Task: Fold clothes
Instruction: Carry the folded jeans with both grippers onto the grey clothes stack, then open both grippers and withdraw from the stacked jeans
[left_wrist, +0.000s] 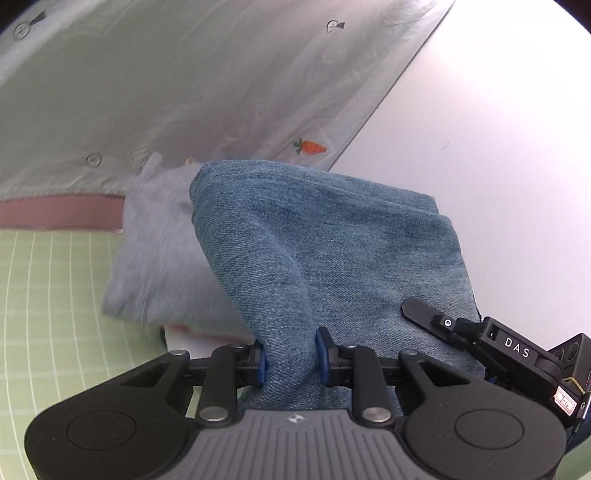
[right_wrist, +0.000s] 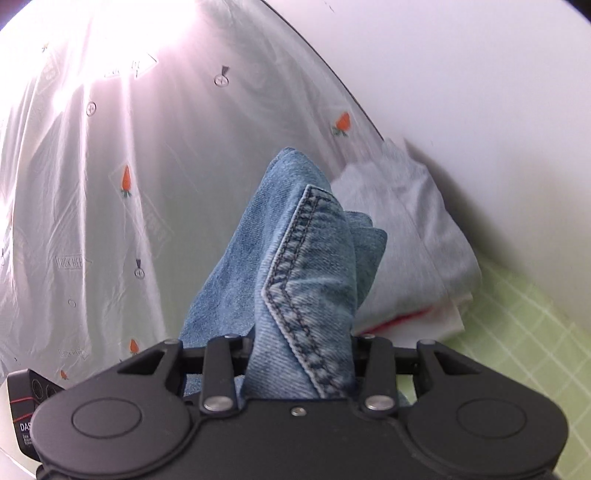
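Denim garment (left_wrist: 332, 236) clamped by left gripper (left_wrist: 290, 356) and right gripper (right_wrist: 301, 354).
Grey folded pile (left_wrist: 155, 258), at ten o'clock, could be toppled if denim is dragged.

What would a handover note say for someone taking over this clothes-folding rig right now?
Left gripper: shut on the denim garment, a bunched fold between its blue pads.
Right gripper: shut on the same denim at a stitched seam.
The denim is lifted, draped forward over a folded grey garment that lies on the green grid mat, on top of something white with a red stripe.
Done: the grey piece looks folded.
Left: finish folding the denim and set it down, probably on that pile.
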